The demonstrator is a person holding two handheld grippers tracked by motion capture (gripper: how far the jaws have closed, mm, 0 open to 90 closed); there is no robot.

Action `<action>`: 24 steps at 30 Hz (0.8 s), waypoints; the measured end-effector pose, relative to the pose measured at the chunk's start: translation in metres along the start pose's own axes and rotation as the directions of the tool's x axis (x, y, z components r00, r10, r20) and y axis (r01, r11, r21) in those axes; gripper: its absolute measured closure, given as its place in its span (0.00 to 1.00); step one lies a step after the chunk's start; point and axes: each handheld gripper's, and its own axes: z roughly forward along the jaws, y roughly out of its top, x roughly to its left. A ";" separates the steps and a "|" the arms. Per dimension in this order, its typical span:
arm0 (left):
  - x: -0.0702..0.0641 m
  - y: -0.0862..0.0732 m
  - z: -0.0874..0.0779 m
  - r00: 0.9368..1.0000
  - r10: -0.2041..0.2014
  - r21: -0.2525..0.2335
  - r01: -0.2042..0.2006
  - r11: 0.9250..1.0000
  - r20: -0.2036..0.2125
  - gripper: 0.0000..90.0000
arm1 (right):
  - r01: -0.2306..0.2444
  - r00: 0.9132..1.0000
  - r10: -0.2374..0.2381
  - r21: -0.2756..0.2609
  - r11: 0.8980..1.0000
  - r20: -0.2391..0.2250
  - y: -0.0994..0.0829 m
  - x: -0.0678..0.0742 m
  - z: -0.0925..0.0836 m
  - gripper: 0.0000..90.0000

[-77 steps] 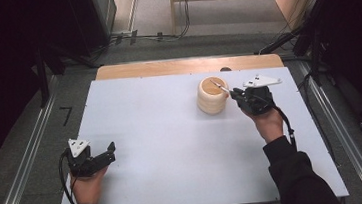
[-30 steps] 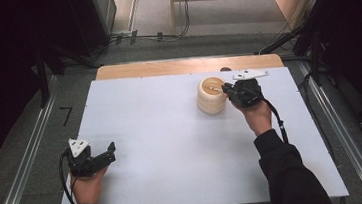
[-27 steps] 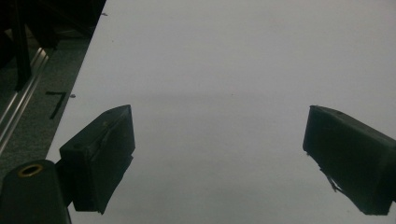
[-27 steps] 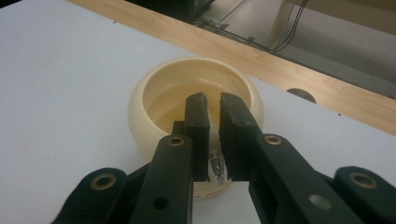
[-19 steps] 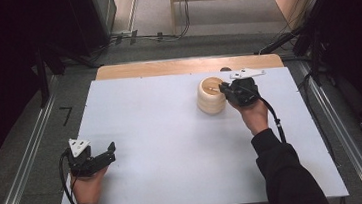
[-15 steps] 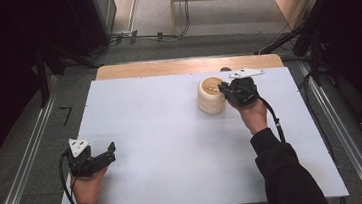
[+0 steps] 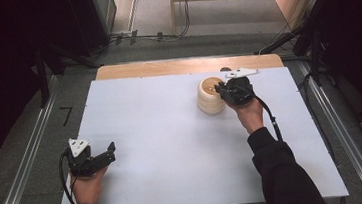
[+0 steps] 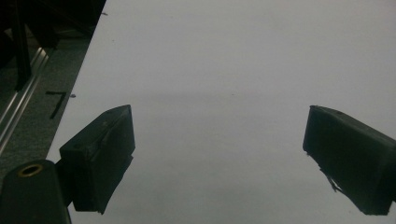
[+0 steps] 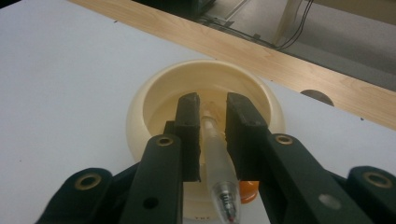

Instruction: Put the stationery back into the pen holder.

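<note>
Between the right tongs (image 9: 211, 123), jaws just eased but narrow: pen (image 9: 217, 158), long axis along them, tip in cup (image 9: 140, 116). Left tongs (image 8: 219, 154) wide, empty, well apart.

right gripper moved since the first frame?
Yes. The right gripper has shifted left and toward the wooden strip, over the cream holder; its jaws have just been opening around the pen.

White tabletop (image 7: 172, 133), matte, lying flat. Light wooden strip (image 7: 185, 66) along its 12 o'clock edge, touching. Metal rails (image 7: 22, 172) on grey floor at 9 and 3 o'clock. Cables (image 7: 152, 36) on floor beyond strip, toward 12 o'clock. Black mark (image 7: 65, 114) on floor at 9 o'clock, beside tabletop.
</note>
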 end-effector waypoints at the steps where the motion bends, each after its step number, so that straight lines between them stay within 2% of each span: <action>1: 0.000 0.000 0.000 1.000 0.000 0.000 0.000 1.000 0.000 0.11 | -0.002 1.000 0.002 0.000 1.000 -0.003 0.000 0.000 0.000 0.80; 16: 0.000 0.000 0.000 1.000 0.001 0.000 -0.001 1.000 0.001 0.11 | 0.007 1.000 -0.007 -0.001 1.000 -0.002 0.001 0.001 -0.001 0.76; 24: 0.000 0.000 0.000 1.000 0.000 0.000 0.000 1.000 0.000 0.11 | 0.005 1.000 -0.005 0.011 1.000 0.000 0.000 0.001 -0.001 0.84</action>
